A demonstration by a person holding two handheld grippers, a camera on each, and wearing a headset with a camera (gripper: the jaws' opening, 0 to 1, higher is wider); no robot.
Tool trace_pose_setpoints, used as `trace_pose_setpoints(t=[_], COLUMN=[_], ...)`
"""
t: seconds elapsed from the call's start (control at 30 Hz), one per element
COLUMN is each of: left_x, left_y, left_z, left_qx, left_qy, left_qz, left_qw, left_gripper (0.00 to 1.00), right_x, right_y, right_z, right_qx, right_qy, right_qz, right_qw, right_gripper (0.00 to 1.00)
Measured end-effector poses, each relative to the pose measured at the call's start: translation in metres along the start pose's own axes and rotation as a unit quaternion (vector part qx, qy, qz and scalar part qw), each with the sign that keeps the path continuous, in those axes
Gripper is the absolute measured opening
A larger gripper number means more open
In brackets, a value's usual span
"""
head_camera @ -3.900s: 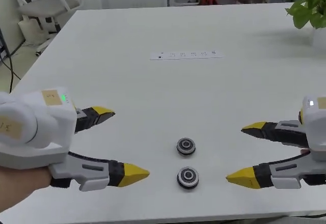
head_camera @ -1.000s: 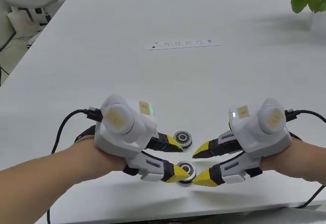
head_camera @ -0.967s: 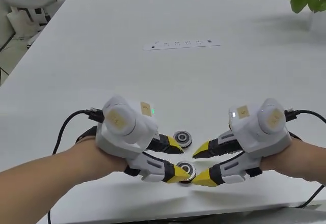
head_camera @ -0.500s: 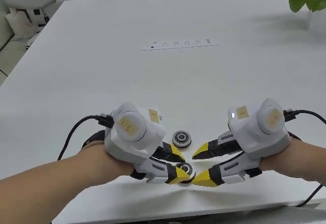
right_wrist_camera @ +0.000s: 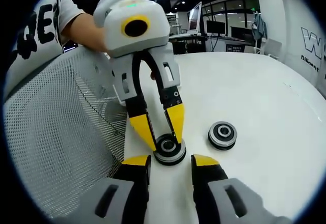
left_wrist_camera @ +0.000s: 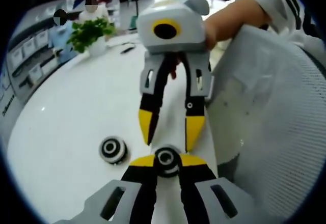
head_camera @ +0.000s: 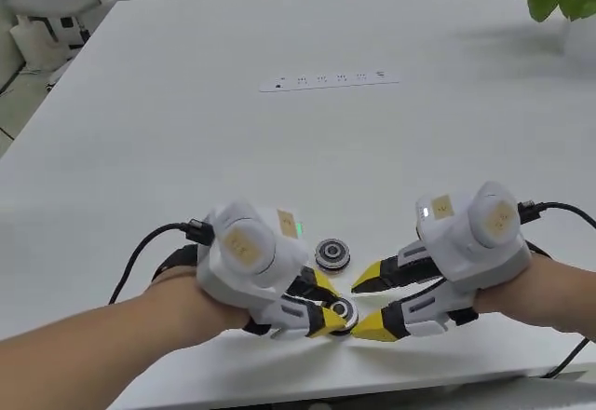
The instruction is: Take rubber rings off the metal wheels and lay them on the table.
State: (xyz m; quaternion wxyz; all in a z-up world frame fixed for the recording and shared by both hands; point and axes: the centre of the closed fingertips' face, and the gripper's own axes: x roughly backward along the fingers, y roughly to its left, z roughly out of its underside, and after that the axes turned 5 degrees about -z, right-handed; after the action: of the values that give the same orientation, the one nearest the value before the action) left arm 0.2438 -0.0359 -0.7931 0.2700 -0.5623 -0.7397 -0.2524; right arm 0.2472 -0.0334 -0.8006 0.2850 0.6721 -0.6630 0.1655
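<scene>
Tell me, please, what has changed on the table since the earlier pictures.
Both grippers came in from the sides to the nearer black-rimmed metal wheel. The left gripper closed on it; the right gripper stays open, a jaw either side. The farther black-rimmed metal wheel and the white power strip lie where they were.

The head view looks down from above the near edge of the table (head_camera: 372,149) and faces its far side, close over the work. The camera on the left gripper (head_camera: 328,303) sits low at the left and faces right. The one on the right gripper (head_camera: 358,306) faces left, and all three views share the near wheel (head_camera: 340,311) and far wheel (head_camera: 332,253) at close range.
</scene>
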Motion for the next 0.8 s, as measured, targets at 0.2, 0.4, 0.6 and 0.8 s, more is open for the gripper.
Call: trace_pose_setpoints(t=[0.2,0.4,0.6,0.8], left_x=[-0.001,-0.002,-0.004,-0.005], left_y=[0.004,0.005,0.007,0.007], left_z=[0.000,0.000,-0.001,-0.001], left_qx=[0.007,0.012,0.014,0.016], left_qy=[-0.003,-0.004,-0.004,-0.005], left_qz=[-0.005,-0.010,-0.016,-0.021], left_qw=[1.0000,0.9999,0.9998,0.9996], left_gripper=[0.14,0.14,0.13,0.13], right_x=[-0.002,-0.007,-0.011,-0.015], right_y=[0.003,0.003,0.003,0.001], right_z=[0.001,0.000,0.000,0.001], right_qx=[-0.001,0.005,0.011,0.014], right_qy=[0.002,0.003,0.007,0.010], right_qz=[-0.004,-0.004,-0.002,0.001], right_qw=[1.0000,1.0000,0.9999,0.9999], right_gripper=[0.28,0.28,0.28,0.27])
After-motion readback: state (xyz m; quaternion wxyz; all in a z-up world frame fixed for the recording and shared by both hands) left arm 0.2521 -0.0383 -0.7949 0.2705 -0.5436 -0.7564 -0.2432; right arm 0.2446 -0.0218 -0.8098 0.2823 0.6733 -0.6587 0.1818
